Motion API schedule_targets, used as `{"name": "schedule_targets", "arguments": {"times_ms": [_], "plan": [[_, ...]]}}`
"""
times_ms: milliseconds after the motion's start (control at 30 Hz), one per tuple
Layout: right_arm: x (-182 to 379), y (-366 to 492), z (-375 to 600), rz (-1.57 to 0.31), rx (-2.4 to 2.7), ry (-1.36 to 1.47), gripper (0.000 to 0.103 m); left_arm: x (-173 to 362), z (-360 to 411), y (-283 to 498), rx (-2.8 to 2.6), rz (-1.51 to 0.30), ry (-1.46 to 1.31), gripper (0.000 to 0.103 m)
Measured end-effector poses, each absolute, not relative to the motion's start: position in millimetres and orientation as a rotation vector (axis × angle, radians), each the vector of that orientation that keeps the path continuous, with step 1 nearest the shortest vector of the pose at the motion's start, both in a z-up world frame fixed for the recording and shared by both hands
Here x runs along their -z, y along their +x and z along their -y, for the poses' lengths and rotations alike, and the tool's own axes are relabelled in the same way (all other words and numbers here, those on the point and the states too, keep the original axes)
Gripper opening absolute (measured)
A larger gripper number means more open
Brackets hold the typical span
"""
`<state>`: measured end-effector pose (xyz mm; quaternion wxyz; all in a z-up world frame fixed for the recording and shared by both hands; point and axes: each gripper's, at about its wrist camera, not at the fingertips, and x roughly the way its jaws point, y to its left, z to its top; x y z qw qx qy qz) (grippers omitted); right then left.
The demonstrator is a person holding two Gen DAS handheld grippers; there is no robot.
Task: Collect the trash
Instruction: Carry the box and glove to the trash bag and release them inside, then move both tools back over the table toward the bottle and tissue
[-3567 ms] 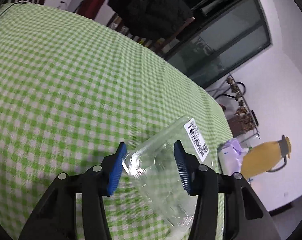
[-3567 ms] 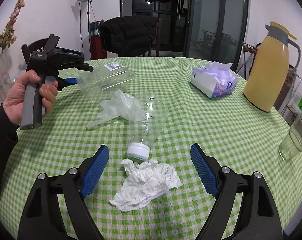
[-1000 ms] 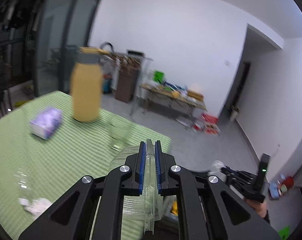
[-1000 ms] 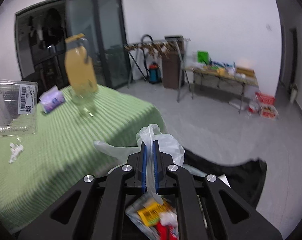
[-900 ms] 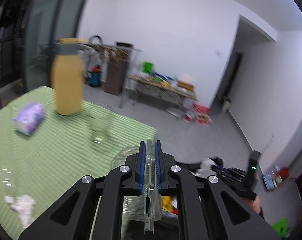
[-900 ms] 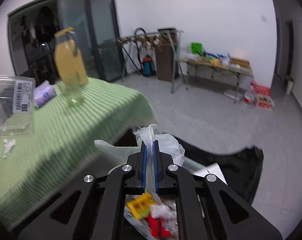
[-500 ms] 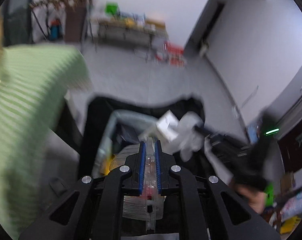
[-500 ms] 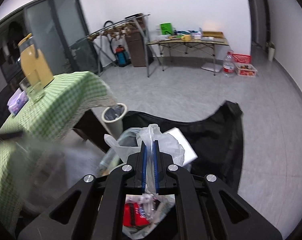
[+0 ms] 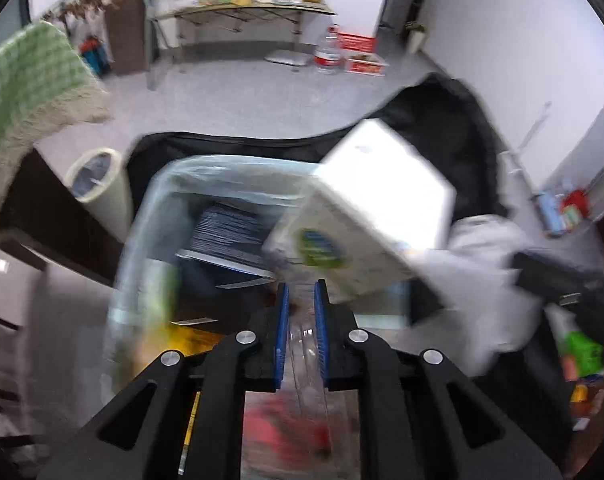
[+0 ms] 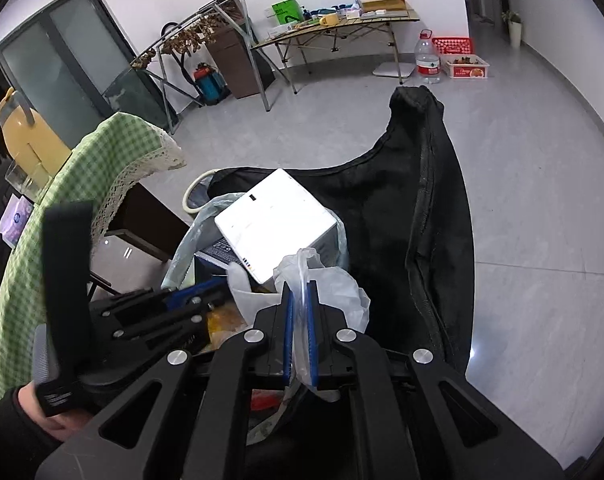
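Left gripper: we find its fingers opening, clear plastic container between them, lower centre.
Right gripper: fingers clamped on plastic glove.
Trash bin: centre frame.

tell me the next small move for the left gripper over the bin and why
Probably let the left gripper, whose jaws are opening, open fully so the clear plastic container between them drops. It already hangs over the lined trash bin, amid the trash inside.
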<state>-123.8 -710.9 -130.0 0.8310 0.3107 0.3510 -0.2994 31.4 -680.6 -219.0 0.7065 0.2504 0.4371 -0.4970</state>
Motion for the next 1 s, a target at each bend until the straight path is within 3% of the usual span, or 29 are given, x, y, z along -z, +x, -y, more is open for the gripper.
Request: {"name": "schedule_targets", "arguments": {"times_ms": [67, 100, 133, 167, 267, 433, 600, 667, 700, 733, 767, 1000], "plan": [[130.4, -121.4, 710.1, -0.746, 0.629, 0.656, 0.006, 222.1, 675.7, 50.1, 1.082, -1.033, 0.465, 0.012], [129.2, -120.0, 708.5, -0.746, 0.623, 0.655, 0.006, 221.2, 669.4, 62.6, 1.081, -1.102, 0.379, 0.026], [128.1, -118.7, 707.0, -0.746, 0.62, 0.65, 0.007, 219.6, 663.2, 73.8, 1.084, -1.175, 0.3, 0.05], [127.1, -117.7, 705.4, -0.745, 0.617, 0.646, 0.007, 217.0, 657.4, 79.6, 1.09, -1.216, 0.239, 0.057], [116.9, -112.1, 701.9, -0.717, 0.591, 0.637, 0.007, 193.2, 635.2, 95.4, 1.125, -1.263, 0.084, 0.06], [96.2, -93.0, 692.7, -0.674, 0.547, 0.608, 0.007, 130.3, 601.9, 86.6, 1.142, -1.042, 0.219, 0.061], [82.5, -62.5, 690.1, -0.669, 0.526, 0.564, 0.007, 99.6, 577.5, 83.9, 1.134, -0.939, 0.248, 0.066], [89.3, -48.5, 691.8, -0.728, 0.527, 0.546, 0.013, 96.1, 569.4, 89.8, 1.123, -0.946, 0.235, 0.066], [94.8, -41.1, 693.0, -0.767, 0.55, 0.531, 0.034, 93.1, 562.5, 94.3, 1.107, -0.954, 0.228, 0.066], [99.0, -37.1, 694.0, -0.796, 0.575, 0.53, 0.061, 92.0, 556.8, 96.4, 1.099, -0.959, 0.224, 0.066], [99.8, -36.2, 693.5, -0.804, 0.59, 0.533, 0.067, 89.9, 552.4, 98.6, 1.095, -0.961, 0.219, 0.066], [71.2, -50.1, 686.3, -0.718, 0.628, 0.535, 0.067, 76.9, 512.9, 116.9, 1.021, -0.946, 0.155, 0.069]]}}
